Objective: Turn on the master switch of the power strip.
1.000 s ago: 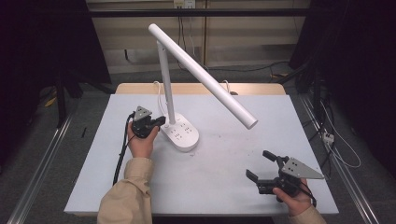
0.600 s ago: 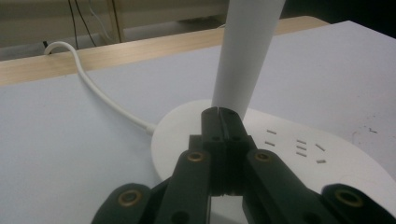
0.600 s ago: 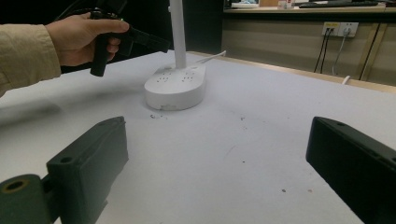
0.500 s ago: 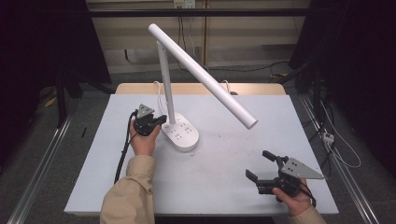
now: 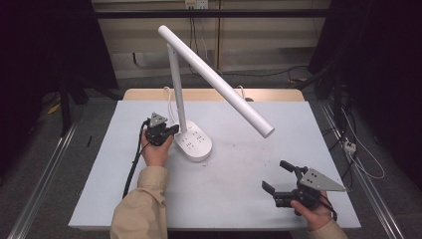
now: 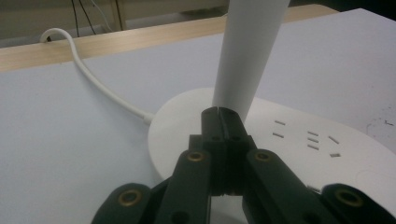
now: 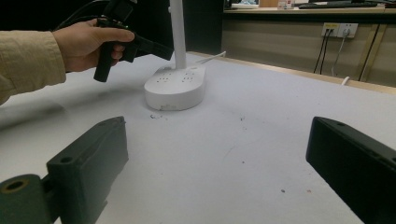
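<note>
My left hand-held gripper (image 5: 171,131), jaws pressed together w/ nothing between, has edged fwd since a sec ago; tips now at the lamp post (image 6: 247,51) foot, over the lamp base (image 5: 194,145), near bench (image 5: 239,199) center-left. Looks like I'm abt to tap a base control. Right hand-held gripper (image 5: 276,175), jaws apart, idles by the near right corner, unmoved.

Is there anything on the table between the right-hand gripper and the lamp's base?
No, just bare white table with faint specks, seen in the right gripper view between the right gripper and lamp base.
</note>
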The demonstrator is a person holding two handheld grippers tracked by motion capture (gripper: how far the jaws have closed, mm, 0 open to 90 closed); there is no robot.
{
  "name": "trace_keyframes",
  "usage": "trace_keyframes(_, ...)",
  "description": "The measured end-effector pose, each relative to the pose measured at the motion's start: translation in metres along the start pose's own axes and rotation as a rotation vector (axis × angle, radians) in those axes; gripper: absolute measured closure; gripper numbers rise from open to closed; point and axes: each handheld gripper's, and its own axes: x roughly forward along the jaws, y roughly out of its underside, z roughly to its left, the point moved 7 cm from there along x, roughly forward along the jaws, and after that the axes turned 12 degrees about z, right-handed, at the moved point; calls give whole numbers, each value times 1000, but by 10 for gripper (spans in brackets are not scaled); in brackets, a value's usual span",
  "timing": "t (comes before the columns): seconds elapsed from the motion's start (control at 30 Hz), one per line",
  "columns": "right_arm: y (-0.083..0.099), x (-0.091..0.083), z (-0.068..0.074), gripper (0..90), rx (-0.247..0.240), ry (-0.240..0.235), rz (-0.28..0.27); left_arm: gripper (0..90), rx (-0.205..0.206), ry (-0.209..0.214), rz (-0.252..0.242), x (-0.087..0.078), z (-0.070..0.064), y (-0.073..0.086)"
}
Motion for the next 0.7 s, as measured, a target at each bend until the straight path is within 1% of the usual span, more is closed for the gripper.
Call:
trace_keyframes(0.23, 0, 0, 0, 51, 0, 0, -1, 900, 6, -16, 17, 1, 1, 3)
trace_keyframes(0.3, 0, 0, 0, 51, 1, 0, -1, 900, 2, -13, 14, 2, 1, 3)
trace_keyframes(0.4, 0, 0, 0, 51, 0, 0, -2, 900, 6, -18, 22, 2, 1, 4)
trace_keyframes(0.47, 0, 0, 0, 51, -2, 0, -2, 900, -1, -17, 24, 3, 1, 4)
trace_keyframes(0.5, 0, 0, 0, 51, -1, 0, -2, 900, 4, -22, 30, 4, 2, 5)
trace_keyframes(0.53, 0, 0, 0, 51, 0, 0, -2, 900, -1, -20, 28, 4, 1, 5)
trace_keyframes(0.7, 0, 0, 0, 50, -1, 0, -1, 900, 0, -22, 29, 5, 1, 7)
